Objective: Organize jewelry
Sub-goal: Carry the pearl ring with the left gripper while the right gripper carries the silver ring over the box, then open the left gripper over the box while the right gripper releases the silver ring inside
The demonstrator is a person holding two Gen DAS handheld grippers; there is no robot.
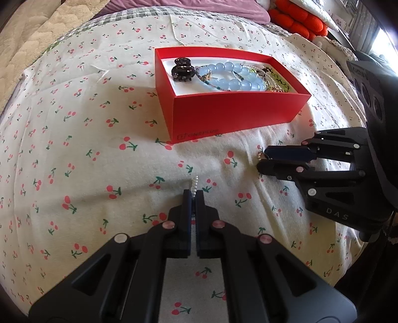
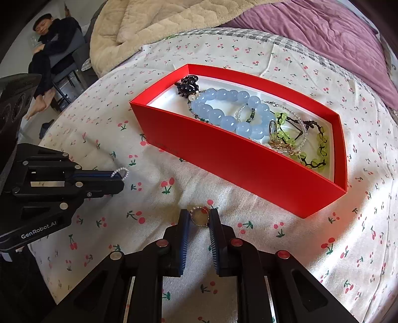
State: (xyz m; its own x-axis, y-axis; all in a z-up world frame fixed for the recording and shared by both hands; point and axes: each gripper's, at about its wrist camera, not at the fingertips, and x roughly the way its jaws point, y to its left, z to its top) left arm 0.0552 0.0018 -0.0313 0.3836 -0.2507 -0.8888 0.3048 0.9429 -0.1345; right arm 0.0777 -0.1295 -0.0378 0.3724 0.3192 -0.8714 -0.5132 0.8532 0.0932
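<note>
A red box (image 1: pixel 223 116) (image 2: pixel 248 169) lies on the cherry-print bedsheet. It holds a blue bead bracelet (image 1: pixel 231 74) (image 2: pixel 223 109), a dark hair claw (image 1: pixel 181 69) (image 2: pixel 187 84), a green bead bracelet (image 2: pixel 316 146) and small clear pieces. My left gripper (image 1: pixel 193 192) (image 2: pixel 122 177) is shut on a small pearl ring (image 1: pixel 195 185) (image 2: pixel 122 172), low over the sheet in front of the box. My right gripper (image 2: pixel 199 216) (image 1: pixel 260 159) is closed on a gold ring (image 2: pixel 199 217) (image 1: pixel 259 156) at the sheet, near the box's front wall.
A beige quilt (image 2: pixel 149 24) and a purple blanket (image 2: pixel 323 37) lie behind the box. Orange cushions (image 1: pixel 298 20) sit at the far right. A person (image 2: pixel 49 49) sits on a chair off the bed's left side.
</note>
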